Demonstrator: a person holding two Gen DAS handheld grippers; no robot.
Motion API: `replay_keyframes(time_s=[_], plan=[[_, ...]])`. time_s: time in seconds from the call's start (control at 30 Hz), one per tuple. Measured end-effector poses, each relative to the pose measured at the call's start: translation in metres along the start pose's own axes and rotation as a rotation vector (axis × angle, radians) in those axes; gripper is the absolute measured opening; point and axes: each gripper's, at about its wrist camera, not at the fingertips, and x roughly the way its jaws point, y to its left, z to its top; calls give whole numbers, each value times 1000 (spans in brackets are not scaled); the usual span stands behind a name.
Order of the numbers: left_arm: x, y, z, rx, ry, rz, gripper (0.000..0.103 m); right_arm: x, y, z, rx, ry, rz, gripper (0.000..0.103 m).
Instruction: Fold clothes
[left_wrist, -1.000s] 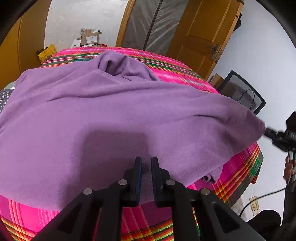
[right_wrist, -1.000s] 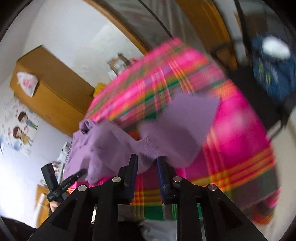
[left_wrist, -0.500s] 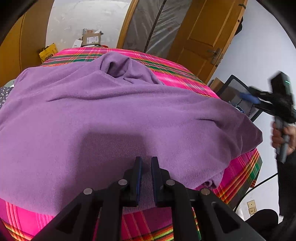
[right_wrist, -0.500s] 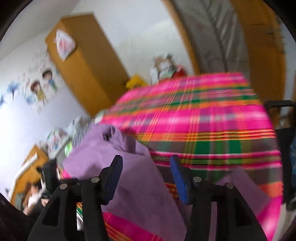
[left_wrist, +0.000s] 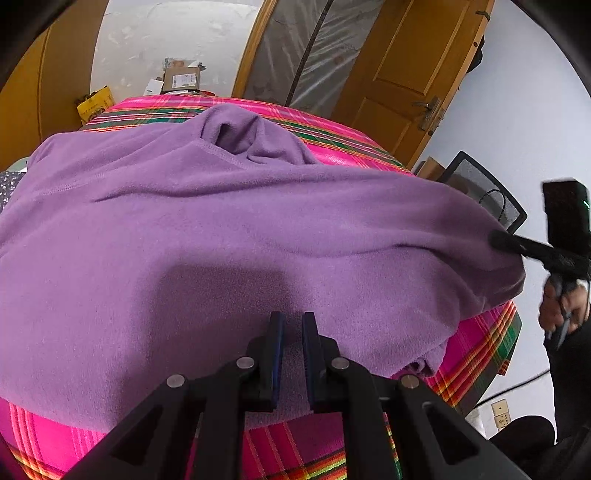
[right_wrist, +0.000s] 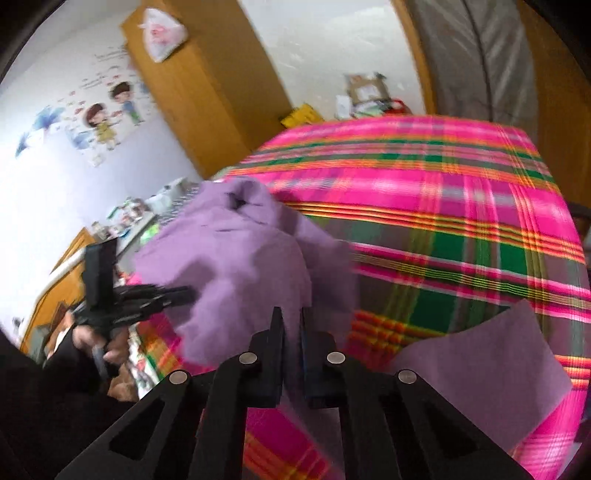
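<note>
Both hand-held grippers, left (left_wrist: 292, 334) and right (right_wrist: 291, 328), the latter's jaws just closed, clench the purple garment (left_wrist: 229, 236).

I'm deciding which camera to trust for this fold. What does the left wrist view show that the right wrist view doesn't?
Only the left wrist view shows the purple garment spread wide across the plaid tablecloth, the wooden door, and the right gripper at the garment's right edge.

Only the right wrist view shows the cartoon wall stickers, a loose purple flap, and the left gripper.

Both show the garment, the tablecloth, and a closed-looking gripper of their own over the fabric.
</note>
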Motion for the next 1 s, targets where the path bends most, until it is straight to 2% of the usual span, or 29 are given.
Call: replay_keyframes(time_s=[0.1,0.2,0.27,0.33,0.4,0.43,0.47,0.53,0.57,0.67,0.8,0.83,0.87,0.9,0.93,1.0], plan=[[0,1,0,-8,-4,-2,10,-1,14,-16,-26,39,47,7],[0,1,-1,-12,-6,-2,10,16,30,-36,-58,150,120,8],[-1,1,-2,-13,-6,-1,10,24,39,-42,-102,193,105,11],[-2,1,-3,-14,-5,1,10,20,37,-35,-97,159,97,11],[-2,1,-4,-16,-6,1,10,6,24,-17,-48,52,84,27],[-3,1,-4,-18,-7,0,10,-2,15,-7,-13,-13,72,42],[-3,2,-4,-21,-9,0,10,-2,4,2,19,-42,56,54],[-2,2,-4,-24,-10,-1,10,1,-18,19,81,-81,22,63],[-2,2,-4,-25,-10,-1,10,3,-30,28,112,-100,5,63],[-2,2,-3,-26,-8,2,10,40,-56,43,138,11,-26,63],[-2,2,-3,-28,-6,5,10,90,-67,43,147,157,-24,63],[-2,2,-3,-28,-5,4,10,97,-68,43,143,180,-20,62],[-2,2,-2,-28,-4,2,10,102,-67,42,141,196,-21,53],[-2,2,-2,-29,-4,0,10,102,-65,45,124,195,-22,39],[-2,3,-1,-29,-3,-1,10,101,-62,48,105,189,-23,5],[0,3,0,-29,-3,-4,10,99,-56,55,66,176,-25,6]])
